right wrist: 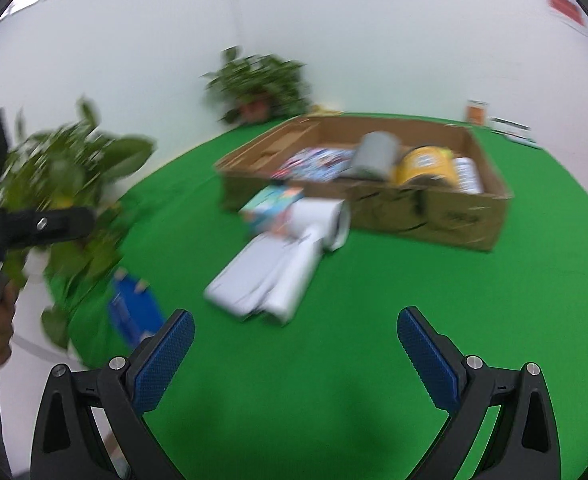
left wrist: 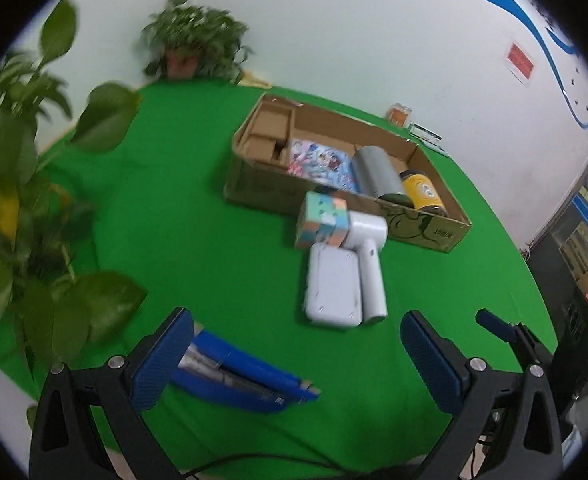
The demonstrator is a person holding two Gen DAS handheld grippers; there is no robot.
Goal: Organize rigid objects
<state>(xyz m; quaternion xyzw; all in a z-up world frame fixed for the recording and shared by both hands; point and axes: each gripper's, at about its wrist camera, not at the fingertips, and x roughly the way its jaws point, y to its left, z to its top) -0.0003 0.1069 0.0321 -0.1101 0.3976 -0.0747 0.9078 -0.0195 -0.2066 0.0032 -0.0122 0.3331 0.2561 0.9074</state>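
left gripper (left wrist: 296, 354) jaws apart, empty | right gripper (right wrist: 294, 344) likewise | blue stapler (left wrist: 250, 380) nearest on desk (left wrist: 174, 220), beside left jaw | likely stiff, light; grip across narrow body | cardboard box (left wrist: 254, 184) beyond

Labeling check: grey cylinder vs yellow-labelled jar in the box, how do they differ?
The plain grey cylinder has no label; the yellow-labelled jar carries a round printed logo. The cylinder looks longer, the jar shorter and squatter. The cylinder lies next to the picture book; the jar lies nearer the box's end wall. Both lie on their sides inside the cardboard box.
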